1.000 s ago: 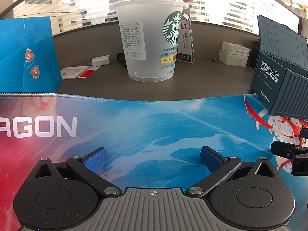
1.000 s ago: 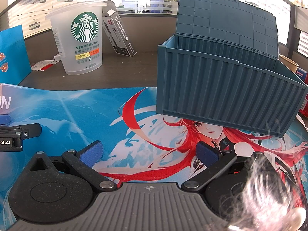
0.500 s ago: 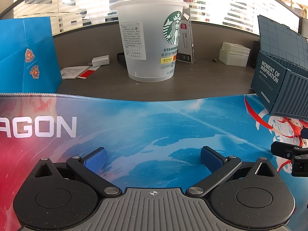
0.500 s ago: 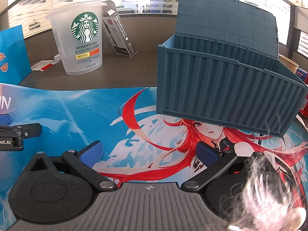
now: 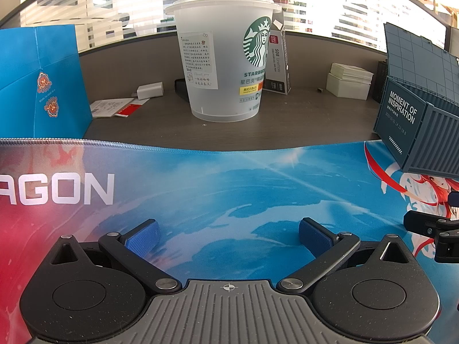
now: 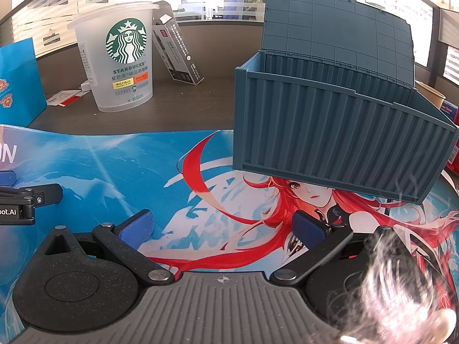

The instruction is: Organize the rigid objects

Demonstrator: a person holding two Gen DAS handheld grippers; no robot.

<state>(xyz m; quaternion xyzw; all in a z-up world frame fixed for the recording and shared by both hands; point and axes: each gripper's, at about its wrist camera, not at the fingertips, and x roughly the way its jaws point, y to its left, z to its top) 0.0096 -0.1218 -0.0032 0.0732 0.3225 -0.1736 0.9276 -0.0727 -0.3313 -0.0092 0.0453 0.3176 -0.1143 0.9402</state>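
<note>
A dark blue container-shaped storage box [image 6: 338, 132] stands on the printed desk mat [image 6: 120, 160] with its lid [image 6: 338, 25] raised; its inside is hidden. In the left wrist view the same box [image 5: 424, 132] sits at the far right. A frosted Starbucks cup [image 5: 226, 63] with a lid stands on the brown desk beyond the mat, also visible as the cup [image 6: 120, 60] in the right wrist view. My left gripper [image 5: 228, 235] is open over the mat, holding nothing. My right gripper [image 6: 222, 226] is open in front of the box, holding nothing.
A blue paper bag [image 5: 37, 83] stands at the left. A tilted pen carton [image 6: 178, 54] leans behind the cup. A white charger [image 5: 150, 90], papers [image 5: 114, 107] and white boxes [image 5: 348, 83] lie on the desk. A blurred pale furry thing [image 6: 401, 295] is at the lower right.
</note>
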